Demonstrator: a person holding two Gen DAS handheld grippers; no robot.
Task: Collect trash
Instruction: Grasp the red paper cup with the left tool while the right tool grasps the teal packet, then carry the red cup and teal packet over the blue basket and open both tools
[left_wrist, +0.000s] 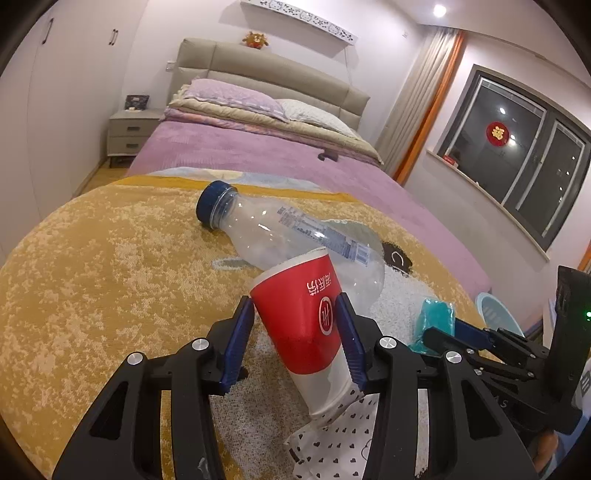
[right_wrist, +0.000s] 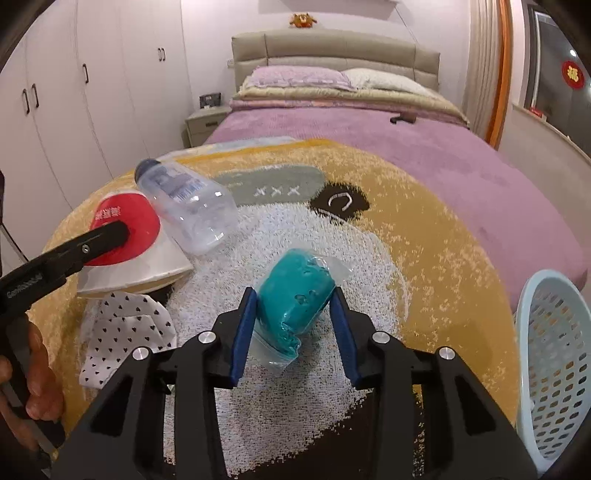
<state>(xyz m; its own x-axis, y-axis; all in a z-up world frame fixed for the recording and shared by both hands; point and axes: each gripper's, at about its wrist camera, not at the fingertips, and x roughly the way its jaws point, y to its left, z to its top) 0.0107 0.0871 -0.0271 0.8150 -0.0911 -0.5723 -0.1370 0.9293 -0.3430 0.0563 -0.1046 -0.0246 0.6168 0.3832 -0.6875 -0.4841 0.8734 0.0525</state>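
A red and white paper cup lies on the yellow blanket between the blue pads of my left gripper, which touch both its sides. A clear plastic bottle with a blue cap lies just beyond it. In the right wrist view the cup and bottle lie at the left. My right gripper is around a teal lump in a clear bag, pads at both its sides. A white wrapper with black hearts lies near the cup.
A pale blue perforated basket stands at the bed's right edge. Pillows and a folded quilt lie at the headboard. A small dark object rests on the purple sheet. A nightstand and wardrobes stand at the left.
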